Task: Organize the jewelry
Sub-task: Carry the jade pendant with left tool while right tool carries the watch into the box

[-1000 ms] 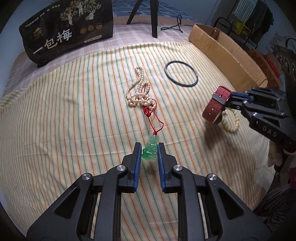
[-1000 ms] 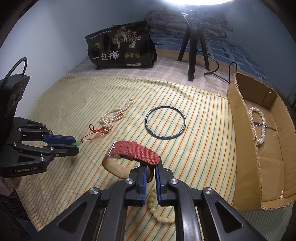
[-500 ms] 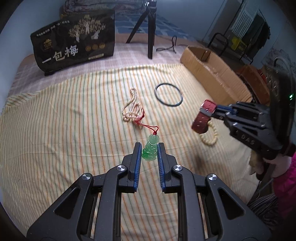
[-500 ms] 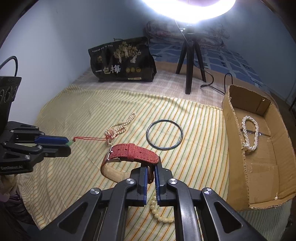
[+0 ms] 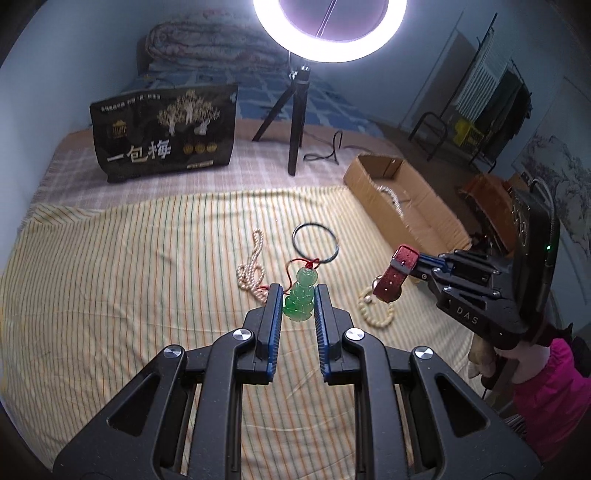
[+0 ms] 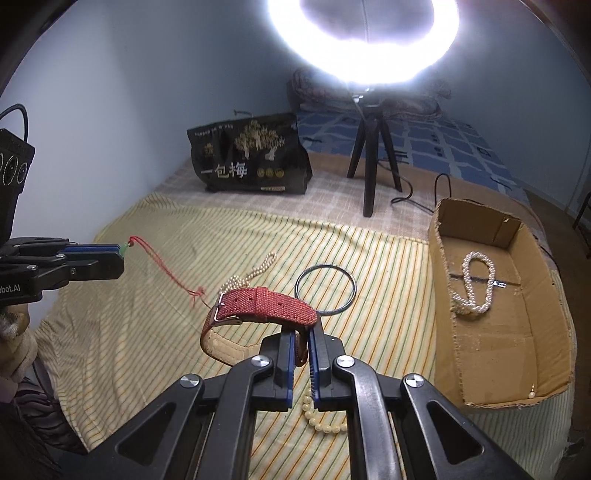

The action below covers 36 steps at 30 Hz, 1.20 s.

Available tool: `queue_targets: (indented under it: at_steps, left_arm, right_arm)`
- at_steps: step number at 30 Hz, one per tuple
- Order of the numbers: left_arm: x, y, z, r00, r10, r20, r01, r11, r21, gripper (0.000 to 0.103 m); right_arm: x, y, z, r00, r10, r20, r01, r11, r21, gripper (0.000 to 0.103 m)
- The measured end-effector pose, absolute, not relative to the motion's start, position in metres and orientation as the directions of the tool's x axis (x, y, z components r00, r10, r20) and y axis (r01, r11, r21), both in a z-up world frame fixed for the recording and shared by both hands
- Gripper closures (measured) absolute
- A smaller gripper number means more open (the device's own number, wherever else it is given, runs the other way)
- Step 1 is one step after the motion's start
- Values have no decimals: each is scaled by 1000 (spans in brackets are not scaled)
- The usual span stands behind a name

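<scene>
Left tongs (image 5: 298, 308), low in the centre of the left wrist view, are clamped on a green jade pendant (image 5: 301, 300), lifted above the striped bedspread (image 5: 129, 277); its red cord (image 6: 166, 271) trails down from the tongs at the left edge of the right wrist view towards the cloth. Right tongs (image 6: 303, 349), at lower centre of their own view, grip a red woven watch strap (image 6: 266, 304) held clear of the bed. On the bedspread lie a pearl strand (image 5: 253, 269) at centre, a dark bangle (image 5: 314, 248) just above the pendant, and a cream bead bracelet (image 5: 375, 312) to the lower right. A cardboard box (image 6: 498, 354) at the right of the right wrist view holds a pearl necklace (image 6: 476, 284). Behind, a black printed bag (image 5: 164, 134) stands upper left, beside a ring light (image 5: 330, 33) on a tripod (image 5: 293, 122).
</scene>
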<state>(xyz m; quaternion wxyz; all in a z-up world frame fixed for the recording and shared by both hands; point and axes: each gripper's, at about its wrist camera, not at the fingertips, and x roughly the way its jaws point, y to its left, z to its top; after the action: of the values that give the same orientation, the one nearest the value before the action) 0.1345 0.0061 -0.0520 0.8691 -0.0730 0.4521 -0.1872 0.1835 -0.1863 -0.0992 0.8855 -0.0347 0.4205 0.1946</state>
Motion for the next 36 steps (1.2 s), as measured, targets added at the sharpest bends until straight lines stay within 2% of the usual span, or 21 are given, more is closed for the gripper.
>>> queue_targets:
  at_steps: [15, 36]
  left_arm:
    - [130, -16, -17, 565, -436, -700, 312, 899, -307, 88]
    - [168, -97, 9, 552, -522, -651, 438, 845, -306, 88]
  right_arm:
    - [177, -226, -67, 638, 287, -715, -305, 946, 108, 99]
    - [183, -349, -40, 703, 140, -697, -58, 988, 140, 99]
